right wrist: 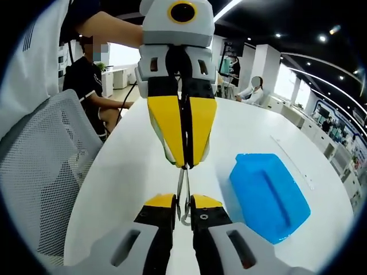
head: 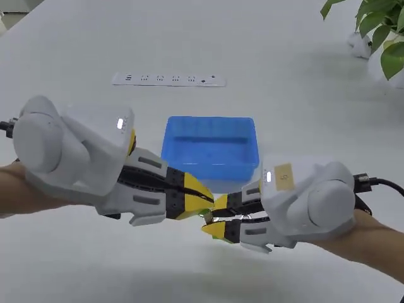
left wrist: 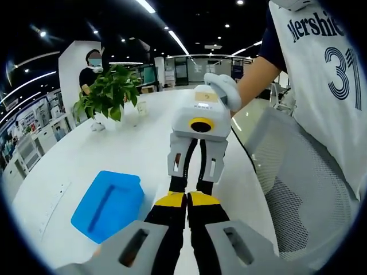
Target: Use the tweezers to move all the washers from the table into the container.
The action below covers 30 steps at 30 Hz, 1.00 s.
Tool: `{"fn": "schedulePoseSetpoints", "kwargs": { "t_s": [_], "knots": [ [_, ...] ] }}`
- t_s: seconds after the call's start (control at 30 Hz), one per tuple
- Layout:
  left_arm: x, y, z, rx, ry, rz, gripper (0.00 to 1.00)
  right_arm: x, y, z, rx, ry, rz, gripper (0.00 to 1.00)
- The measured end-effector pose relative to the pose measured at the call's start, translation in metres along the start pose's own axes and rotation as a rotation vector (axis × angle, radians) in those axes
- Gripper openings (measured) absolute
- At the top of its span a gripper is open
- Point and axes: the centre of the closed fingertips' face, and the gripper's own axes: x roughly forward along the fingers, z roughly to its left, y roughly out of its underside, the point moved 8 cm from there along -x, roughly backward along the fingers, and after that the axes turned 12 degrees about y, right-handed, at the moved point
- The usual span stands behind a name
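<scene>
Both grippers meet tip to tip over the white surface (head: 95, 265), just in front of the blue container (head: 210, 121). The left gripper (right wrist: 184, 163) is pinched tight on one end of the tweezers (right wrist: 184, 192). The right gripper (right wrist: 184, 202) is closed down narrow on the other end, so the tweezers run straight between the two. The container sits open side up, close behind the jaws but not touching them. A power strip (head: 168, 79) lies further back, and a plant (head: 385, 38) sits in the far corner.
</scene>
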Motion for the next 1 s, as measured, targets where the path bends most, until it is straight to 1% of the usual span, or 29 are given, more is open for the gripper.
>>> {"fn": "schedulePoseSetpoints", "kwargs": {
  "t_s": [0.07,0.13,0.3,0.6,0.63,0.73,0.77,0.93,1.0],
  "knots": [
    [-0.001,0.001,0.003,-0.004,-0.002,0.0,0.04,0.002,0.001,-0.003,0.019,0.003,-0.002,0.11],
    [0.0,0.001,0.004,-0.007,0.001,0.003,0.04,0.003,0.002,-0.003,0.021,0.003,-0.002,0.11],
    [0.004,0.006,0.004,-0.022,0.016,0.014,0.04,0.005,0.006,0.001,0.03,-0.016,0.009,0.11],
    [0.006,0.007,0.007,-0.018,0.011,0.023,0.04,0.008,0.009,-0.001,0.034,-0.005,0.001,0.11],
    [0.007,0.008,0.007,-0.033,0.016,0.022,0.04,0.009,0.009,-0.001,0.037,-0.007,0.004,0.11],
    [0.008,0.01,0.007,-0.039,0.018,0.029,0.04,0.01,0.012,0.001,0.036,-0.015,0.01,0.11],
    [0.008,0.01,0.007,-0.038,0.02,0.021,0.04,0.009,0.012,0.001,0.038,-0.015,0.008,0.11],
    [0.01,0.009,0.008,-0.053,0.024,0.016,0.04,0.009,0.013,0.0,0.038,-0.011,0.006,0.11],
    [0.01,0.009,0.008,-0.049,0.026,0.017,0.04,0.009,0.013,0.001,0.032,-0.011,0.007,0.11]
  ]
}}
